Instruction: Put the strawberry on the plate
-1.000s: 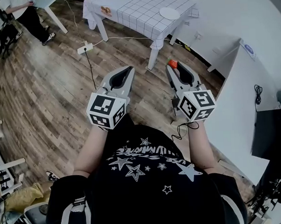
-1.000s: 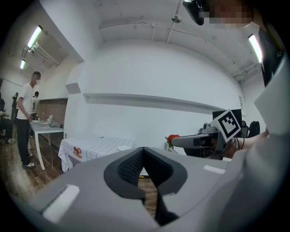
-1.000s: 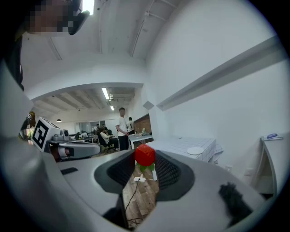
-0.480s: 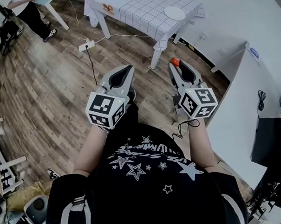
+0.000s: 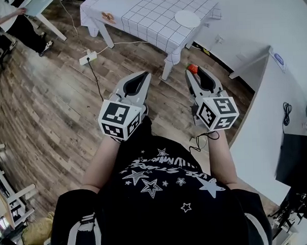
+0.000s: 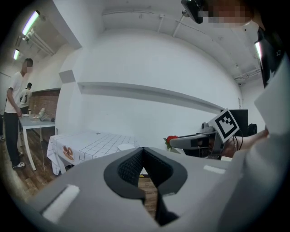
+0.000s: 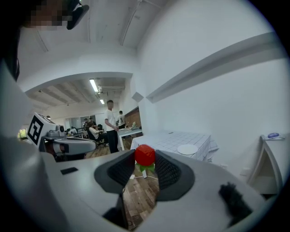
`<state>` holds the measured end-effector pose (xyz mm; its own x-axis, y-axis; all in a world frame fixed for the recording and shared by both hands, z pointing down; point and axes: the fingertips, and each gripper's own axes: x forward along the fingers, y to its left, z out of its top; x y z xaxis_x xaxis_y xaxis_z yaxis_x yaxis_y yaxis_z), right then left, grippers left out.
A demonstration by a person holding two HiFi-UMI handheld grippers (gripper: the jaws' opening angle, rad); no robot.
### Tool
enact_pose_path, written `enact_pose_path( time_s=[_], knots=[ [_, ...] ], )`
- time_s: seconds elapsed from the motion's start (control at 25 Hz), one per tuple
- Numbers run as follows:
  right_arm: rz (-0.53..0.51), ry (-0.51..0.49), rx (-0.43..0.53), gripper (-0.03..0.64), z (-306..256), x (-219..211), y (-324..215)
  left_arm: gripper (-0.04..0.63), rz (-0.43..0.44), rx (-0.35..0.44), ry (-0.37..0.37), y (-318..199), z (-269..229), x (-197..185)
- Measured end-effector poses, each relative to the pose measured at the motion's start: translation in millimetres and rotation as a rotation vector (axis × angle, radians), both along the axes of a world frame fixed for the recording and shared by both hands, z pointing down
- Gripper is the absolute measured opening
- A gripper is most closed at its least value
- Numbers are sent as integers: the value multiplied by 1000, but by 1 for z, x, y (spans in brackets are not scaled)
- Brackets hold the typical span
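My right gripper (image 5: 193,70) is shut on a red strawberry (image 7: 145,155) with green leaves, held at the jaw tips; the strawberry (image 5: 192,68) shows as a red spot in the head view. A white plate (image 5: 187,18) lies on the checked tablecloth of a table (image 5: 138,13) ahead, well beyond both grippers; the plate (image 7: 187,149) is also seen in the right gripper view. My left gripper (image 5: 143,74) is shut with nothing in it, held level beside the right one. In the left gripper view the strawberry (image 6: 171,139) shows at the right gripper's tip.
A white power strip (image 5: 86,58) with cables lies on the wooden floor left of the table. A white counter (image 5: 267,104) runs along my right. People (image 7: 111,124) stand at another table (image 7: 127,132) farther back.
The view has shifted a little so the table and plate sit slightly closer. Both grippers stay side by side; the right one keeps hold of the strawberry.
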<state>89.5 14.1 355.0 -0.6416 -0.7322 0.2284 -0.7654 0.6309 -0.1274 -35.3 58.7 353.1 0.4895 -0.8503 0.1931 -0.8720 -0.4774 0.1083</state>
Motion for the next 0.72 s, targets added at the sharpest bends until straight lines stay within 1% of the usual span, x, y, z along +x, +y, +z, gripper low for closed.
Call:
enact_pose_path(
  time_s=[0.2, 0.32, 0.44, 0.6, 0.72],
  knots=[
    [55, -6, -18, 146, -4, -9, -51, 9, 66, -1, -16, -56, -5, -9],
    [75, 8, -24, 146, -6, -19, -84, 9, 96, -9, -15, -92, -7, -21],
    [113, 24, -40, 146, -5, -26, -116, 9, 149, -13, -30, -126, -5, -27],
    [168, 25, -45, 146, -6, -34, -159, 9, 194, -11, -3, -170, -5, -31],
    [199, 31, -53, 146, -1, -41, -181, 9, 232, -29, 7, -192, 3, -36]
  ],
)
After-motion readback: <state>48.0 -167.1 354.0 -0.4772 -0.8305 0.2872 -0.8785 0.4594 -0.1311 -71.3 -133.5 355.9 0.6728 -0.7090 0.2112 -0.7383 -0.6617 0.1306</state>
